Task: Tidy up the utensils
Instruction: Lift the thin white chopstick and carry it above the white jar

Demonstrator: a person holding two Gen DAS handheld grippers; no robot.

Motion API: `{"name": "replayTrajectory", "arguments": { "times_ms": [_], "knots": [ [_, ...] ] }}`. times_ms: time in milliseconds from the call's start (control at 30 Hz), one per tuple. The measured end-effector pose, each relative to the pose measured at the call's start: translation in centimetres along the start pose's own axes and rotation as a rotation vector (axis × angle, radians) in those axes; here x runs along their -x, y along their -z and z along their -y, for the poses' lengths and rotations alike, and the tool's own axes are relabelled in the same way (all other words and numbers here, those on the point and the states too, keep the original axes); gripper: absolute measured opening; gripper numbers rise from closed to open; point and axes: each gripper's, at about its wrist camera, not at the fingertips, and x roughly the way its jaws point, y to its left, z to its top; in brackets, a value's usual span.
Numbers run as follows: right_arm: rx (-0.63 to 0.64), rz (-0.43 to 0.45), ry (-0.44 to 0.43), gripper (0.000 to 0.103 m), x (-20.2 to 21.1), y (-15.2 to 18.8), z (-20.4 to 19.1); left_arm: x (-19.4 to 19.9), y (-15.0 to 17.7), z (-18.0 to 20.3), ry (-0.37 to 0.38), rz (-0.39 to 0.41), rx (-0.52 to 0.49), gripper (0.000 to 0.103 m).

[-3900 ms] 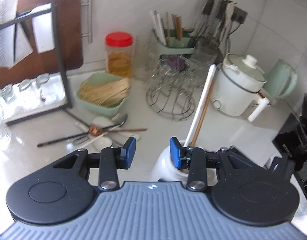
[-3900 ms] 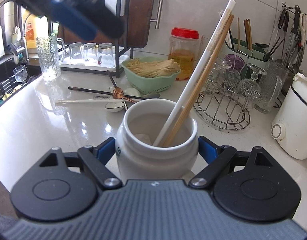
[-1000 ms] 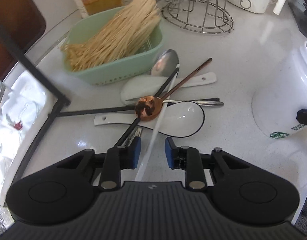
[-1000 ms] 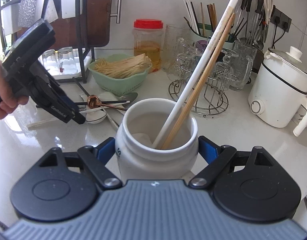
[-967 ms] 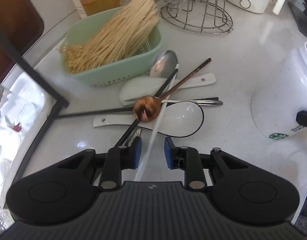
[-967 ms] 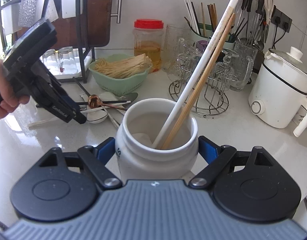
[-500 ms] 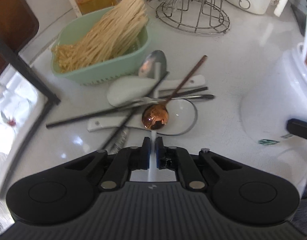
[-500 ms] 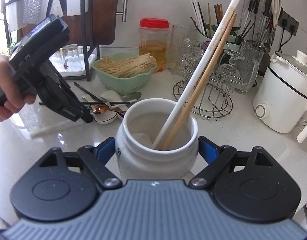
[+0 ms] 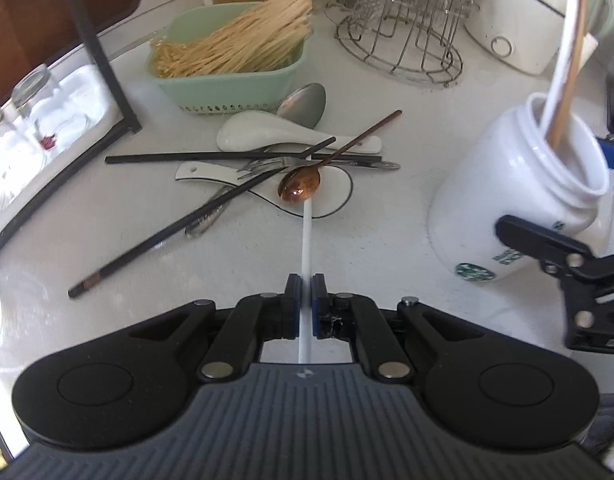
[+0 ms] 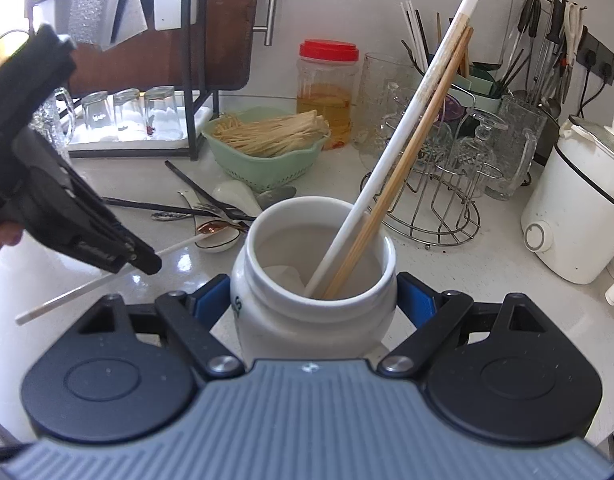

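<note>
Bottom of the left view: the left tool (image 9: 305, 288) is clamped tight on a white chopstick (image 9: 307, 232), whose far tip sits under the copper spoon (image 9: 299, 187) at the pile's near edge. At the right edge of that view, and front and centre in the right one, the right tool (image 10: 313, 300) grips the white jar (image 10: 315, 240) by both sides. Two sticks, one white and one bamboo, already lean inside it, so the sorting looks early on.

Plenty is left mid-frame: black chopsticks (image 9: 195, 212), two white spoons (image 9: 275, 134), a fork and a steel spoon, all crossed in a heap on the worktop (image 9: 387, 232).

That worktop is pale, glossy stone. Further back, a green basket (image 9: 227, 80) of thin sticks, a wire glass rack (image 9: 403, 48) and a white cooker (image 10: 575, 216). Far wall: white tile, a red-lidded jar (image 10: 327, 88), hanging utensils upper right, and a black rack with upturned glasses upper left.
</note>
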Motion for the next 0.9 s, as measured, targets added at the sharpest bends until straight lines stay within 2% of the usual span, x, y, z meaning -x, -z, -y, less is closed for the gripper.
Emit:
{"name": "replayTrajectory", "arguments": {
  "times_ms": [333,633,900],
  "knots": [
    [0.014,0.008,-0.018,0.091,0.1,0.1,0.1,3.5,1.4,0.9,0.000,0.066,0.078,0.006],
    [0.019,0.013,-0.021,0.091,0.2,0.1,0.0,5.1,2.4,2.5,0.019,0.099,0.083,0.006],
    [0.022,0.015,-0.026,0.091,0.2,0.1,0.0,6.0,2.0,3.1,0.030,0.142,0.089,0.006]
  ]
}}
